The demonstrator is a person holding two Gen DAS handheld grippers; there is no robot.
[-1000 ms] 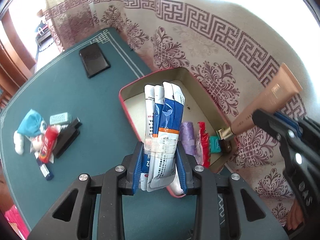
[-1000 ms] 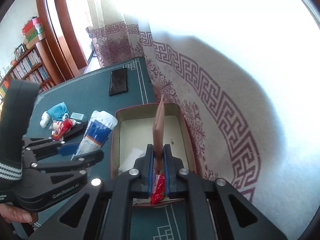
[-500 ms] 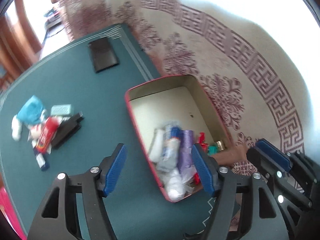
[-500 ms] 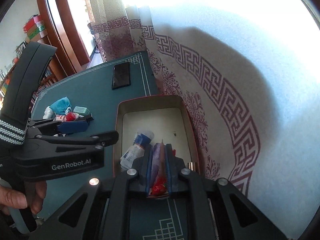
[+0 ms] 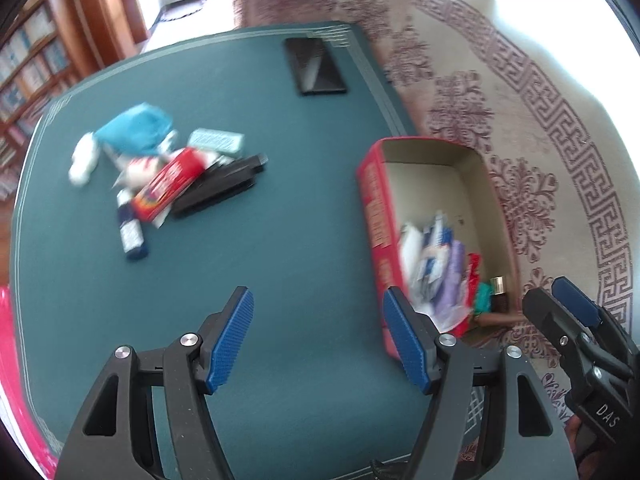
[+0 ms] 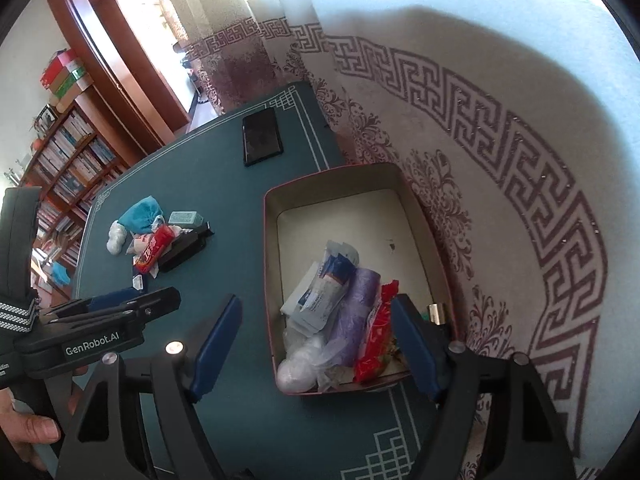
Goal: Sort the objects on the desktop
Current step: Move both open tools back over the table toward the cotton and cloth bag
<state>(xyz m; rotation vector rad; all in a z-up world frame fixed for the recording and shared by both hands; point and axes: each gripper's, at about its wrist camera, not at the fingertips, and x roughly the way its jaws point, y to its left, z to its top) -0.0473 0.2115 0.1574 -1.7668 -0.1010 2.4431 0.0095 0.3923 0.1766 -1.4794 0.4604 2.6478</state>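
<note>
Sachets [image 6: 324, 292] dropped in box [image 6: 416, 200], tongs [image 6: 316, 340] empty.

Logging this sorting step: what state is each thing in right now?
left gripper: open, empty
right gripper: open, empty, just opened
box: lidless, partly filled
blue-white sachets: lying in box
purple roll: lying in box
phone: screen dark, flat on table

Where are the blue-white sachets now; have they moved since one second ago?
Yes. They have left the left gripper, whose jaws just opened, and now lie in the red box, sachets beside the purple roll.
</note>
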